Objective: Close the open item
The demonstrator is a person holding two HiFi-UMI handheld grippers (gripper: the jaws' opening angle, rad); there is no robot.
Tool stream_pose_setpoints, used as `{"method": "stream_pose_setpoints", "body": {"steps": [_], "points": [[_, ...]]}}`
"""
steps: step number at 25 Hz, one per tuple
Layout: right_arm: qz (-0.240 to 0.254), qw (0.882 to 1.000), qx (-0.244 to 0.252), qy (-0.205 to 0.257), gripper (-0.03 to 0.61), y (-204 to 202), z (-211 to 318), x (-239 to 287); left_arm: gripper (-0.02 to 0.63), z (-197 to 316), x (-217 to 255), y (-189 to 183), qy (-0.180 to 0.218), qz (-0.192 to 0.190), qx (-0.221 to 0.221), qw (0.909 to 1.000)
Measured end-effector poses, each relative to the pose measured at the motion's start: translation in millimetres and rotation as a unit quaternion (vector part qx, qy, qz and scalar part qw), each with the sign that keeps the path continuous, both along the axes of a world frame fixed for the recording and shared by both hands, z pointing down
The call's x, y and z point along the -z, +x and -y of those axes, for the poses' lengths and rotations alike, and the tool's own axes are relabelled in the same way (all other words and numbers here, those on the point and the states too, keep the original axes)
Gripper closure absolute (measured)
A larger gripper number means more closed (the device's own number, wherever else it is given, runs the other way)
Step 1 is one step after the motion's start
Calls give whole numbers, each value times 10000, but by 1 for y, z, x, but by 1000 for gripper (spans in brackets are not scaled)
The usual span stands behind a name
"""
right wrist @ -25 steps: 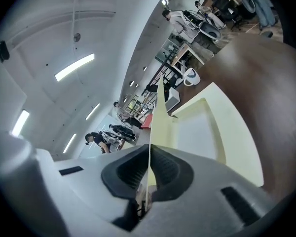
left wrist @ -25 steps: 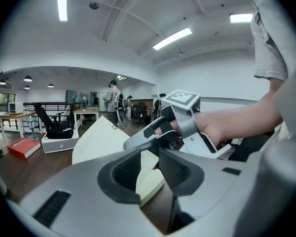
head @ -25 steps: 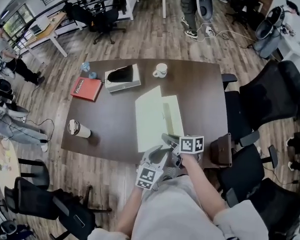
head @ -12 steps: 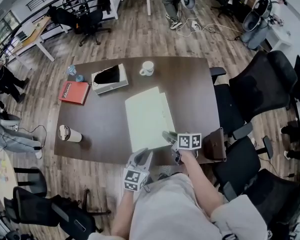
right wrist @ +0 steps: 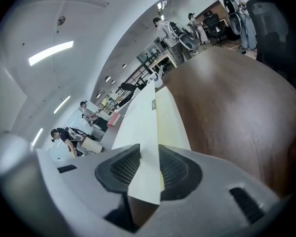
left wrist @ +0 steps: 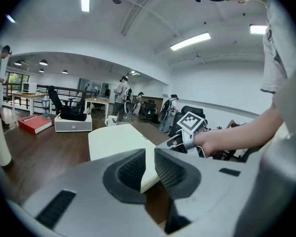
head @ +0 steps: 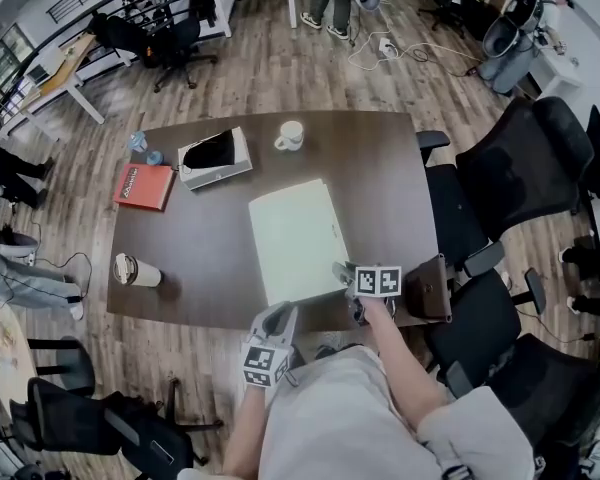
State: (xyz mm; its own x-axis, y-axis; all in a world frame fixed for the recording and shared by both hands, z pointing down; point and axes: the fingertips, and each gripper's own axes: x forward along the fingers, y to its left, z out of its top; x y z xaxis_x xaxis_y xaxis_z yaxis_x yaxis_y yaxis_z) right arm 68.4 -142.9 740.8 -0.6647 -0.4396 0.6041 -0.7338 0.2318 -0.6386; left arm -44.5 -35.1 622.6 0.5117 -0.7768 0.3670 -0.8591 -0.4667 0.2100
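Pale folder (head: 295,238) lies flat near the counter (head: 180,258) front edge and looks closed.
Right gripper (head: 344,272): jaws just opening, cover corner loose between them.
Left gripper (head: 280,314): jaws just closing, narrow gap, empty.
Risk: the right gripper's pad snags the corner on pull-back and the cover lifts again.

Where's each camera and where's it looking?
Head view: on the person's head, looking down at table, arms, left gripper, right gripper.
Left gripper view: on left gripper, facing across table toward right hand; jaws just closing, gripping nothing.
Right gripper view: on right gripper, facing along folder; jaws just opening, straddling its edge.
All share the folder.
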Motion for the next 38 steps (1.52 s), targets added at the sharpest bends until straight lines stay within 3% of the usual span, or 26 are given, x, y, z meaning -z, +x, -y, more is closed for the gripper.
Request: {"method": "stream_pose_setpoints", "body": {"steps": [11, 19, 25, 28, 35, 38], "points": [[-880, 9953, 306, 262, 412, 6, 3, -8, 569, 8, 2, -2, 97, 85, 110, 9999], [-1161, 9921, 377, 278, 388, 16, 2, -12, 569, 8, 1, -5, 89, 121, 139, 9998], [-1647, 9835, 614, 417, 391, 17, 2, -20, 569, 7, -1, -7, 67, 96, 160, 9998], [-2039, 9741, 814, 546, 374, 17, 2, -20, 569, 6, -2, -9, 42, 93, 177, 9998], [-3109, 9276, 1578, 1339, 342, 9, 7, -12, 569, 5, -2, -13, 21, 87, 256, 9996], [-3300, 9177, 1726, 1383, 347, 9, 8, -13, 569, 5, -2, -17, 7, 97, 302, 9995]]}}
